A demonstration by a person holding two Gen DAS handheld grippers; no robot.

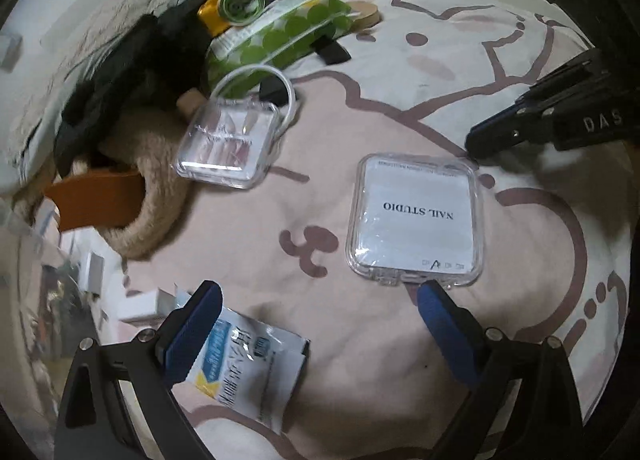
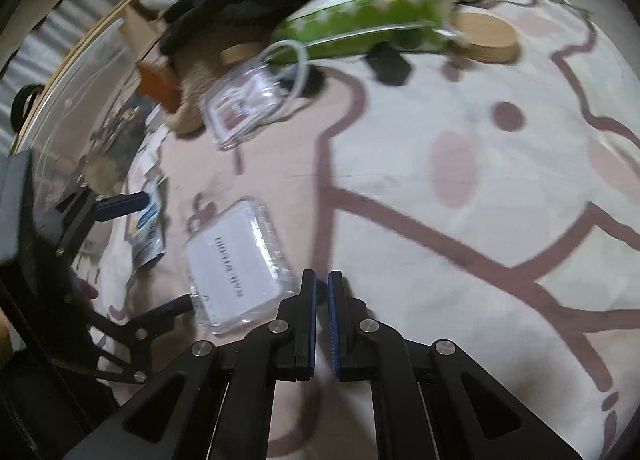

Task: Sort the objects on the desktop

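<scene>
Clear square plastic case with white "NAIL STUDIO" card lies flat on pink cartoon-print bed sheet, just ahead of left tool, jaws wide, empty. Right tool closed, empty. Case likely light, rigid, slick; grip opposite edges.

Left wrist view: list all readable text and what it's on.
"NAIL STUDIO": card inside the clear case, upside down in this view.
"DAS": body of the right gripper, cut off at the frame edge.
Fine print on that card: too small to read.
Blue and white sachet print: too blurred to read.
Second clear case: no legible text.
</scene>
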